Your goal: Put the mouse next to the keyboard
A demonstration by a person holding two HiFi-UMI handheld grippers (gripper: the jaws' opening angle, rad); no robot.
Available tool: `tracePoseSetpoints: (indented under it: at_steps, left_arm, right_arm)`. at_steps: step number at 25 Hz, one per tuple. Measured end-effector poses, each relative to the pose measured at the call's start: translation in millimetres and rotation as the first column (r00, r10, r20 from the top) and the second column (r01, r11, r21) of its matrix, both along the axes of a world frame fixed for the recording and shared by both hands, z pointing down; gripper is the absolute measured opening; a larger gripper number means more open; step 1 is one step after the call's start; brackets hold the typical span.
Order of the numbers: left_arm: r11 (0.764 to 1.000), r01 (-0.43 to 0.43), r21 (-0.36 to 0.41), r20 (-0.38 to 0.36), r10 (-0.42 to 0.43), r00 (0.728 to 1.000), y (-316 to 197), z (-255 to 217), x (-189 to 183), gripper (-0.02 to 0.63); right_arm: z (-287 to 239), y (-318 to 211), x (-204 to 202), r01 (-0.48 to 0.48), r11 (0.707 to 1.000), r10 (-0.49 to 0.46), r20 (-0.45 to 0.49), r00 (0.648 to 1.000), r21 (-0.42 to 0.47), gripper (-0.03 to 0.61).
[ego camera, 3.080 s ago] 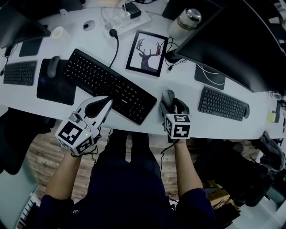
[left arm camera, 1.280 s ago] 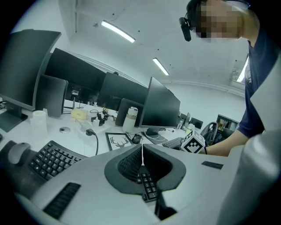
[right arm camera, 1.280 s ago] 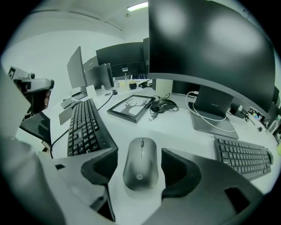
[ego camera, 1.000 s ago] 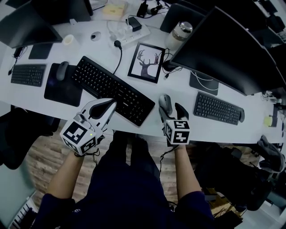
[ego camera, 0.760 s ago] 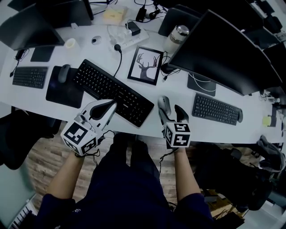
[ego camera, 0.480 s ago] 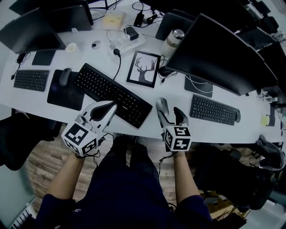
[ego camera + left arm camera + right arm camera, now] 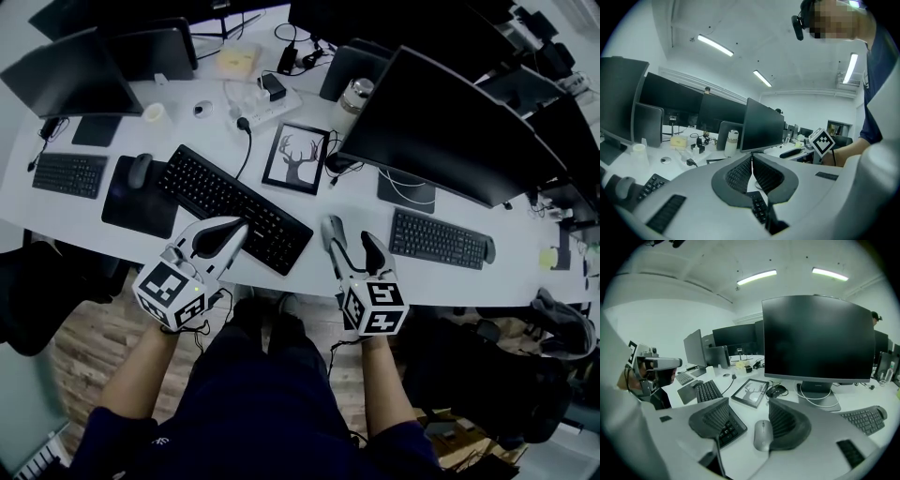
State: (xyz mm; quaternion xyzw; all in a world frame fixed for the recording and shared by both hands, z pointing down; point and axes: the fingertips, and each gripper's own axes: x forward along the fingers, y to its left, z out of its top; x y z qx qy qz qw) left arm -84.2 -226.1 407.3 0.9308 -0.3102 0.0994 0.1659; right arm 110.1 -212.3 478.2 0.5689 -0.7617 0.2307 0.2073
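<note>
- Your right claw [image 7: 349, 242] hangs above the near edge of the white desk [image 7: 738, 453]. Its jaws have just been closing a little, yet they stand wide apart and pinch nothing.
- The grey mouse [image 7: 762, 435] lies flat on the desk, seen in the gap between those jaws. It is closer to the right jaw, and neither pad grips it.
- Under the left jaw is the near end of the black keyboard [image 7: 710, 392]. The mouse sits just beside that end, with a strip of bare desk between them.
- Your left claw [image 7: 752, 161], off to the left of the right one, has its jaws pressed together with nothing between them. It points over the same keyboard.
- Beyond the right claw's gap lies a framed deer picture [image 7: 752, 393], with a dark corded mouse [image 7: 776, 390] just right of it.
- Farther ahead and to the right rises a big dark monitor [image 7: 818, 338].
</note>
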Motion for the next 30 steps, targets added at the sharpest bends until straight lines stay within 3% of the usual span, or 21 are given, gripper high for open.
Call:
tracePoseSetpoints:
  at_steps: [30]
  left_arm:
    - [0.995,0.039,0.093,-0.03,-0.036,0.999,30,-50,5,0.035]
  right_arm:
    - [-97,21,-29,0.116,0.973,-0.126,0.038,0.991,0.198,0.089]
